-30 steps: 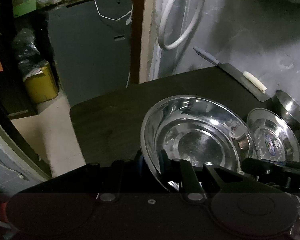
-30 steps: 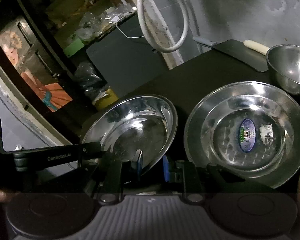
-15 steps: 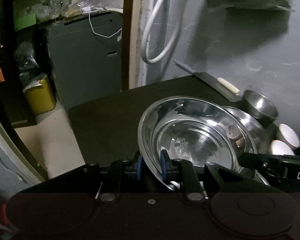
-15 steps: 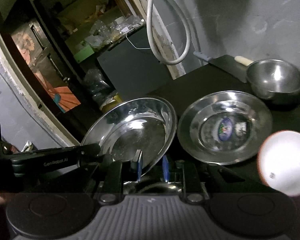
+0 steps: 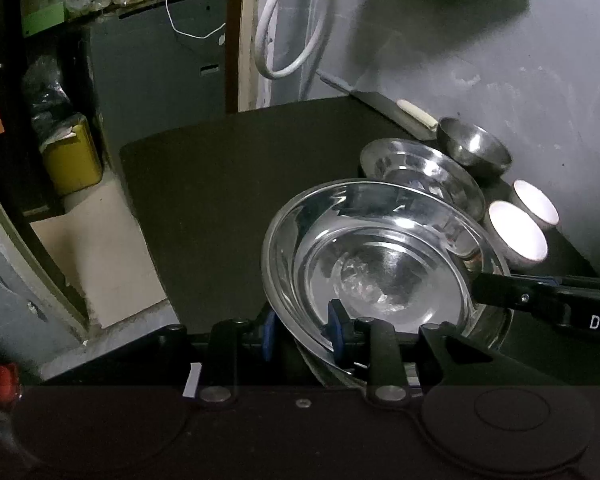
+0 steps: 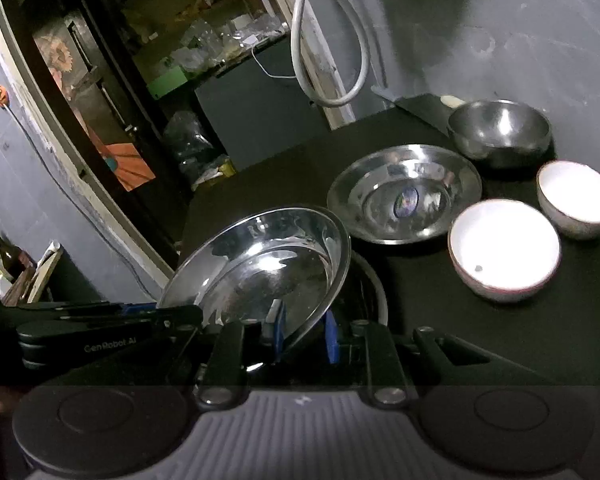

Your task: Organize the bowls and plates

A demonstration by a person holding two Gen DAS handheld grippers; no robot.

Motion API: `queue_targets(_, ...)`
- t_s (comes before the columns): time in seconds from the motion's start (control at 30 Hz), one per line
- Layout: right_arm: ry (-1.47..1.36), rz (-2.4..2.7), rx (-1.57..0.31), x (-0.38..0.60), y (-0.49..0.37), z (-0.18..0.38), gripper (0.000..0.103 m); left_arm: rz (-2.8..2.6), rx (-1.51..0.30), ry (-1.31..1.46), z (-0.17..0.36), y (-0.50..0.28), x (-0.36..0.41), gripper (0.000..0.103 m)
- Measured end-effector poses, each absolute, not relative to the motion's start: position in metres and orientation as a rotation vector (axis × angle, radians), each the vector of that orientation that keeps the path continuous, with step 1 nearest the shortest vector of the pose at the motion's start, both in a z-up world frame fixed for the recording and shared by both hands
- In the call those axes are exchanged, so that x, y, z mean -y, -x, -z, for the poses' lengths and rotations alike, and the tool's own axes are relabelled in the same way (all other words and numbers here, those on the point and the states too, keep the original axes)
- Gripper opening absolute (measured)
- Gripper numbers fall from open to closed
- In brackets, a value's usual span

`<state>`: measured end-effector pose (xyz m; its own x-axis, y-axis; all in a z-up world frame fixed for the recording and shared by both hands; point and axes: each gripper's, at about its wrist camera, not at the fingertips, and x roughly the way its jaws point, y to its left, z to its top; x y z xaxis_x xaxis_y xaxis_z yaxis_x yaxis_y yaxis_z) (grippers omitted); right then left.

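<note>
A large steel plate [image 5: 384,264] is held tilted above the black table, clamped at opposite rim edges by both grippers. My left gripper [image 5: 302,334] is shut on its near rim; my right gripper [image 6: 303,336] is shut on the same plate [image 6: 260,268]. A second steel plate [image 6: 404,194] lies flat behind it, also in the left wrist view [image 5: 420,172]. A steel bowl [image 6: 498,130] stands at the back. Two white bowls [image 6: 504,248] [image 6: 576,198] stand to the right.
The black table [image 5: 228,184] ends at the left, with floor and a yellow container [image 5: 72,160] beyond. A dark board with a pale handle [image 5: 416,114] lies by the grey wall. A white hose [image 6: 332,52] hangs above.
Both grippers have pulled back and up with the plate, tilting it. The second plate, steel bowl and white bowls now lie farther off and fully in view.
</note>
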<state>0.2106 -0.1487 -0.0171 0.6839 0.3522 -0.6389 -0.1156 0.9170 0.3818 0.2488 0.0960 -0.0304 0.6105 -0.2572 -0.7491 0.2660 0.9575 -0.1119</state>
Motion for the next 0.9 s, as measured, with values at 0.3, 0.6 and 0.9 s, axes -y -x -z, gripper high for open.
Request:
queue_targets(0.3,-0.319,-0.260,-0.788,0.149,-0.198,0.018,0.024,0.307,-0.880,-0.035,0.034,-0.238,-0.092,0.030)
queue_targets(0.6,-0.336,-0.237,-0.804,0.153,-0.195,0.023,0.024,0.323,-0.892,-0.051,0.039,-0.240,-0.082,0.034)
queue_targets(0.9,-0.333,-0.230,-0.818,0.153,-0.197,0.026,0.025,0.324,-0.898,-0.046,0.042,-0.241,-0.083,0.036)
